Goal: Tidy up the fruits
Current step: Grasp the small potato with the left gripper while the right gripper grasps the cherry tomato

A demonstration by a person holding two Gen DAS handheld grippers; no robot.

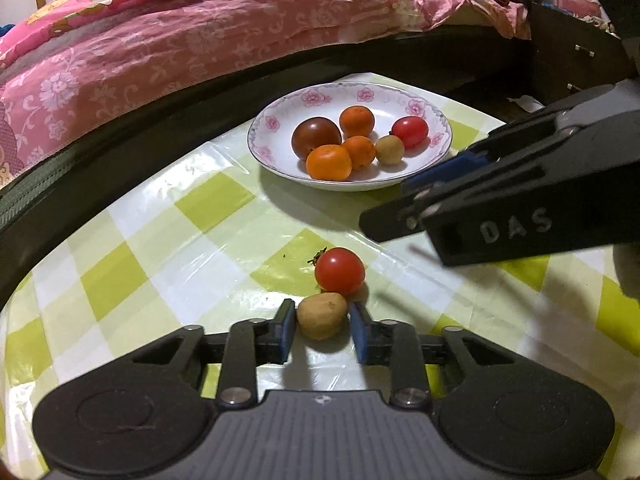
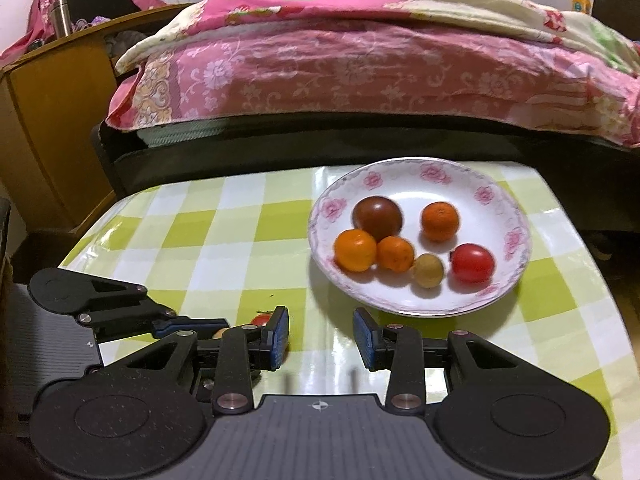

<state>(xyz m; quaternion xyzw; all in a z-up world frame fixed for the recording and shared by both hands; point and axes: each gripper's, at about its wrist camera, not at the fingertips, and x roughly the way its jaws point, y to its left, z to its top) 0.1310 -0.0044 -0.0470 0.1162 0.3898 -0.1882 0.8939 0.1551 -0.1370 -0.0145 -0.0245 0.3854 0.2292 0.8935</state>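
A white floral plate (image 1: 280, 160) (image 2: 516, 276) holds a dark tomato (image 1: 316, 136), three oranges (image 1: 329, 162), a tan longan (image 1: 389, 150) and a red tomato (image 1: 410, 131). On the checked tablecloth, a tan longan (image 1: 322, 315) lies between the pads of my left gripper (image 1: 322, 330), which is open around it with small gaps either side. A red tomato (image 1: 340, 271) touches the longan just beyond it. My right gripper (image 2: 321, 338) is open and empty, near the plate; it shows at the right of the left wrist view (image 1: 500, 200).
A bed with a pink floral quilt (image 2: 360, 60) runs along the table's far edge. A wooden cabinet (image 2: 48, 120) with a steel flask (image 2: 61, 16) stands at the far left. The table's edge (image 2: 592, 264) is close behind the plate on the right.
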